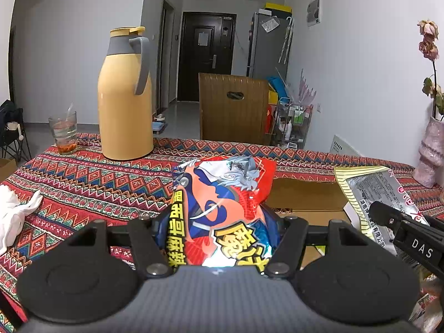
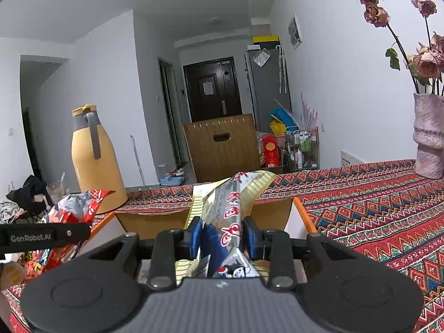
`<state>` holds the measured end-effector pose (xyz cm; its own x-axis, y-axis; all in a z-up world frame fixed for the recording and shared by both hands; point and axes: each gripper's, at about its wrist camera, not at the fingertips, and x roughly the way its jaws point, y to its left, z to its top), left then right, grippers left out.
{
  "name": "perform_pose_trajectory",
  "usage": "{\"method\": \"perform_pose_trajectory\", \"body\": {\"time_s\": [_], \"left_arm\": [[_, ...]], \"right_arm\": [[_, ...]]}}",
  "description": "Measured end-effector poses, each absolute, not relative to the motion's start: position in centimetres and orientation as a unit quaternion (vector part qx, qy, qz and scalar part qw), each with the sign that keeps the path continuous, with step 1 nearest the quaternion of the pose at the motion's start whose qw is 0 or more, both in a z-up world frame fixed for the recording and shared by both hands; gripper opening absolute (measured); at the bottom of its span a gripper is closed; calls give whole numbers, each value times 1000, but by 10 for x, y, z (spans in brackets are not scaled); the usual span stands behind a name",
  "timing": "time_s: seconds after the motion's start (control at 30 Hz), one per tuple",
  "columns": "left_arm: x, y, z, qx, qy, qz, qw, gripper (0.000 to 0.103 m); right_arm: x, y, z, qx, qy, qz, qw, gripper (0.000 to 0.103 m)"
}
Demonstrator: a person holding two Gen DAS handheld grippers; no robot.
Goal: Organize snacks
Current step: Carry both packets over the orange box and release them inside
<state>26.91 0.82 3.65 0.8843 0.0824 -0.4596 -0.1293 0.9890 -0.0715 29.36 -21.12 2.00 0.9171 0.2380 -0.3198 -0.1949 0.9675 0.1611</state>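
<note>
My left gripper [image 1: 222, 230] is shut on a red and blue snack bag [image 1: 224, 199] and holds it upright above the near edge of an open cardboard box [image 1: 302, 194]. My right gripper [image 2: 222, 238] is shut on a silver and yellow snack bag [image 2: 230, 205], held over the same box [image 2: 274, 213]. The silver bag also shows in the left wrist view [image 1: 371, 194] at the right, and the red bag in the right wrist view [image 2: 75, 205] at the left. The two grippers are side by side.
A yellow thermos jug [image 1: 125, 97] and a glass [image 1: 63, 131] stand at the back left of the patterned tablecloth [image 1: 83, 183]. A pink vase with dried roses [image 2: 428, 138] stands at the back right. A white cloth [image 1: 14, 216] lies at the left. A wooden chair [image 1: 233, 105] is behind the table.
</note>
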Motion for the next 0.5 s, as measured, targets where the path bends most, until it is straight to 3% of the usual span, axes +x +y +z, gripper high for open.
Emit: {"method": "perform_pose_trajectory", "body": {"time_s": [0.1,0.17,0.2,0.3,0.33,0.5], "left_arm": [[266,8,36,-54,229,57,970,77],[262,8,39,-52,218,60,973,96],[259,7,40,-52,211,63,974,102],[252,8,44,-56,199,61,977,103],[252,9,45,-60,198,59,977,103],[251,13,45,-70,202,57,975,103]], "right_arm": [[295,-210,17,59,178,106,976,33],[294,-210,17,60,179,101,977,35],[293,-211,17,60,178,99,977,41],[288,-213,18,61,176,98,978,95],[286,-214,18,61,171,95,979,103],[281,-215,20,62,172,95,979,103]]}}
